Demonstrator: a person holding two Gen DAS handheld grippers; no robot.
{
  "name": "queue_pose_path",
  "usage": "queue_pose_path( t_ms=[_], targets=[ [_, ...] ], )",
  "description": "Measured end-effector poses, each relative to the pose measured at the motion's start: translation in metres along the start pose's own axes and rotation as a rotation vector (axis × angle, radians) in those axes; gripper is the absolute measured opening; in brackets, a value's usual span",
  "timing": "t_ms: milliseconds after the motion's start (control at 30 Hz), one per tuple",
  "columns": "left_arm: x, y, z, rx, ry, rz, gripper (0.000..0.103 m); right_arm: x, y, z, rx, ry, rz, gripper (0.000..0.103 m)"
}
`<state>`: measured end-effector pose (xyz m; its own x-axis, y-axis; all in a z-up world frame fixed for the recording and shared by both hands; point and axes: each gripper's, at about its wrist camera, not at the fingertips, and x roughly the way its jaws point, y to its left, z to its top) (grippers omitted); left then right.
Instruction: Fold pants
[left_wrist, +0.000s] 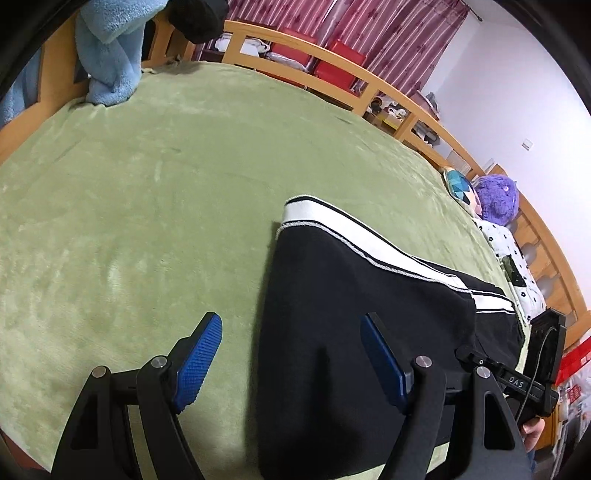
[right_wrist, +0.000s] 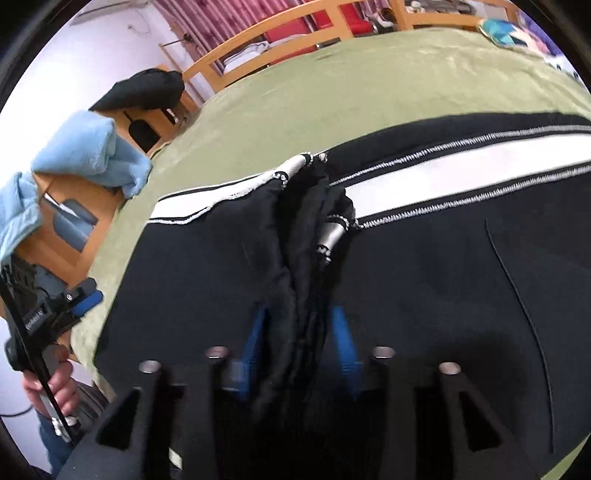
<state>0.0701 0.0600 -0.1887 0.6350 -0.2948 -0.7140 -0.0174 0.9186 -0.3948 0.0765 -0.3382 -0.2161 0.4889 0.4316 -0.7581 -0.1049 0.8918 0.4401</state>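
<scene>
Right now the pants (left_wrist: 369, 295) lie on my green blanket (left_wrist: 147, 184), spread flat over the bed, black with a broad white side stripe edged in white stitching. Through the left wrist camera I see my left gripper (left_wrist: 291, 332) hovering with its jaws spread wide and nothing between the blue pads (left_wrist: 199, 358); one pad is over bare blanket, the other over the black cloth, so the edge of the pants runs up between them. I cannot tell whether the fingertips touch the fabric.

Through the right wrist camera, my right gripper (right_wrist: 299, 321) sits down in the middle of the pants (right_wrist: 443, 277), where a bunched ridge of black cloth rises between the two blue pads (right_wrist: 341, 332). The jaws stand partly apart around that ridge. The picture is blurred there, and I cannot tell whether the pads press on the cloth or merely flank it. The bunch runs up from the gripper towards the white stripe, which is puckered at that spot.

Off to the left in that view is my left gripper (right_wrist: 83, 299) at the pants' edge, with a hand (right_wrist: 51, 384) on its handle. A light blue fleece (left_wrist: 110, 51) hangs over the wooden bed frame (left_wrist: 332, 62) at the far corner, well apart from the pants.
</scene>
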Motion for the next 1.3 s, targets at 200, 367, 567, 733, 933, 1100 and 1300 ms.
queue_pose_path(
  t_ms=[200, 367, 567, 733, 933, 1100, 1300],
  targets=[
    [0.005, -0.007, -0.004, 0.022, 0.020, -0.002, 0.076, 0.009, 0.001, -0.007, -0.024, 0.032, 0.020, 0.056],
    [-0.001, -0.011, -0.004, 0.023, -0.001, -0.019, 0.076, -0.009, 0.016, -0.004, -0.055, -0.085, 0.099, 0.014],
    [-0.001, -0.014, -0.007, 0.033, 0.004, -0.027, 0.077, -0.004, 0.008, 0.008, -0.029, -0.046, 0.066, 0.033],
    [0.003, -0.017, -0.009, 0.054, 0.035, -0.007, 0.077, 0.005, -0.002, -0.006, -0.005, 0.017, 0.032, 0.044],
    [0.017, -0.020, -0.026, 0.060, 0.134, 0.011, 0.077, -0.011, 0.006, -0.019, -0.061, 0.024, -0.034, 0.046],
    [0.034, -0.018, -0.059, 0.073, 0.169, 0.022, 0.077, -0.030, 0.013, 0.002, -0.085, -0.017, -0.084, 0.046],
    [0.023, -0.018, -0.049, 0.072, 0.180, 0.002, 0.077, -0.019, 0.014, 0.055, -0.092, -0.071, -0.071, 0.046]
  ],
)
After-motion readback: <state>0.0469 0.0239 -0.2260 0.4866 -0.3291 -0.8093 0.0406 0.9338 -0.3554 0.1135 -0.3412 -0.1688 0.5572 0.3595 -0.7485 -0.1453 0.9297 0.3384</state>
